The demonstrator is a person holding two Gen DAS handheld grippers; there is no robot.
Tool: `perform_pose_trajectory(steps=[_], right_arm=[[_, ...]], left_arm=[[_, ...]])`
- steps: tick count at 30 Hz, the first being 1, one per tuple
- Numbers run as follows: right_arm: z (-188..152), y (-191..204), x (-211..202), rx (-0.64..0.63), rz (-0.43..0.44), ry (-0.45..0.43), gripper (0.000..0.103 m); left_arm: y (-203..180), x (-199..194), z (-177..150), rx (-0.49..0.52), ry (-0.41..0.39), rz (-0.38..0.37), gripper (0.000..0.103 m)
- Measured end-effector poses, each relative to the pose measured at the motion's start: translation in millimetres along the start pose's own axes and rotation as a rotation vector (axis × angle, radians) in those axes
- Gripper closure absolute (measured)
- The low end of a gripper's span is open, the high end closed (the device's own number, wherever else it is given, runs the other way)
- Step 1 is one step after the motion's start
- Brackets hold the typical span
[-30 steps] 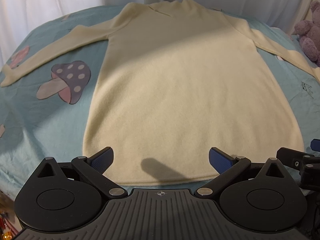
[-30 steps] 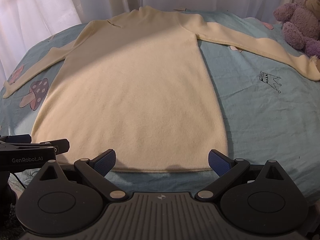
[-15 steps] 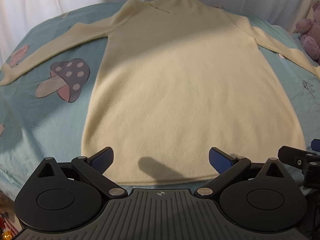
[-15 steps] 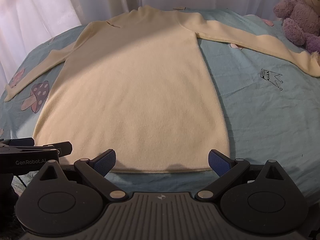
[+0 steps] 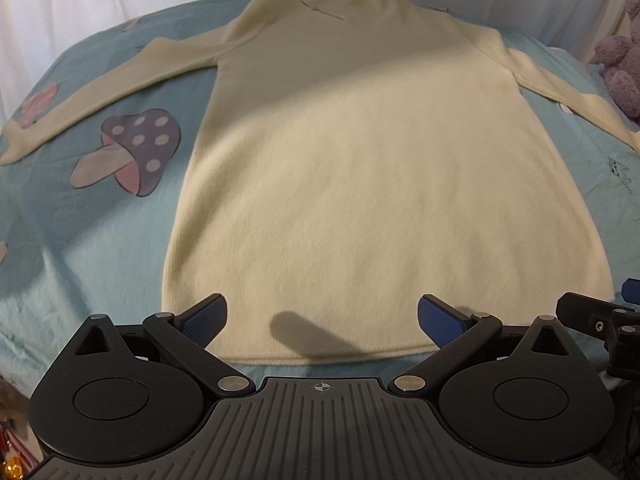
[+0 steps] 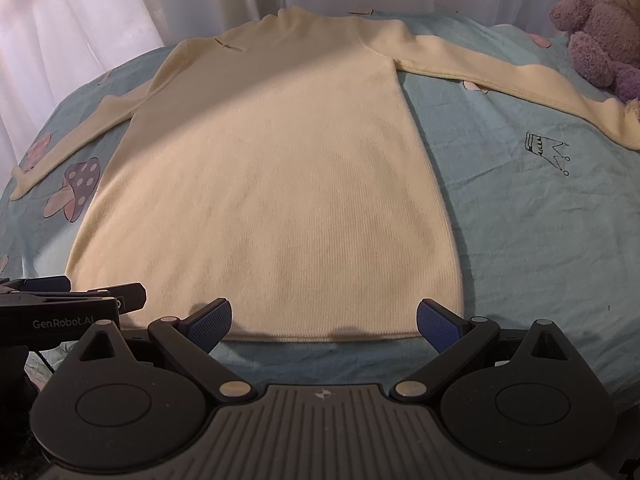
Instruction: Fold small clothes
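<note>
Presently, two views, itemised in turn.

Left wrist view. Item: long-sleeved cream knit sweater (image 5: 360, 168), laid flat and face-up on a teal bedsheet printed with mushrooms (image 5: 80, 248), collar far, hem near, both sleeves spread outward. Item: left gripper (image 5: 322, 314), black with blue ribbed pads, fingers spread wide, holding nothing, poised just short of the hem with its left pad (image 5: 202, 318) over the hem's left corner. Its shadow falls on the knit near the hem. Item: purple plush bear (image 5: 620, 68), at the right margin, beside the right cuff. Change over the last second: the sweater sits slightly fuller and nearer in frame, so the gripper has crept forward a little; the garment itself has not shifted.

Right wrist view. Item: same sweater (image 6: 280, 184), hem's right corner lying just by the right pad (image 6: 438, 326). Item: right gripper (image 6: 324, 322), fingers likewise spread wide and empty, just short of the hem. The left gripper's body (image 6: 72, 308) shows at the left edge, level with it. Item: plush bear (image 6: 600, 28), upper right, touching or nearly touching the sleeve end. Change: a similar small advance.

Assessment: no fold begun; both tools appear to be lining up on the hem corners, probably to pinch and carry the hem toward the collar.
</note>
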State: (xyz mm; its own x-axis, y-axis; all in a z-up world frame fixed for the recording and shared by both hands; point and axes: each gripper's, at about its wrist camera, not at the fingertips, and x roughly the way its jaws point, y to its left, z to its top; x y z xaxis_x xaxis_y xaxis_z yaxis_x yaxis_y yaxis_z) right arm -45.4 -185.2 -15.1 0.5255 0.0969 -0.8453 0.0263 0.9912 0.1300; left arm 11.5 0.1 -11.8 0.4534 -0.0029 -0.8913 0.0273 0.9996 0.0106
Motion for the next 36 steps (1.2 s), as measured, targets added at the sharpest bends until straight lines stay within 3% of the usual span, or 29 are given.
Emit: perform_pose_trajectory(steps=[16,30,32,36], right_arm=[[-1.7,-3.9,-0.1,0.023,0.043,-0.001,0.004],[4.7,-33.1,-0.5,0.110,0.226,-0.038,0.004],[12.8,-49.9,-7.4,0.141,0.262,-0.136,0.004],[25.4,-124.2,-36.7,0.311,0.200,-0.634,0.004]], left_arm=[[1.2,1.7,-0.7,0.001,0.009,0.002,0.000],[-4.3,13.7,6.8,0.004,0.043,-0.012,0.000],[-5.2,16.0,11.3,0.001,0.040,-0.020,0.000],[-4.5,21.8,25.7,-0.025,0.026,-0.044,0.000]])
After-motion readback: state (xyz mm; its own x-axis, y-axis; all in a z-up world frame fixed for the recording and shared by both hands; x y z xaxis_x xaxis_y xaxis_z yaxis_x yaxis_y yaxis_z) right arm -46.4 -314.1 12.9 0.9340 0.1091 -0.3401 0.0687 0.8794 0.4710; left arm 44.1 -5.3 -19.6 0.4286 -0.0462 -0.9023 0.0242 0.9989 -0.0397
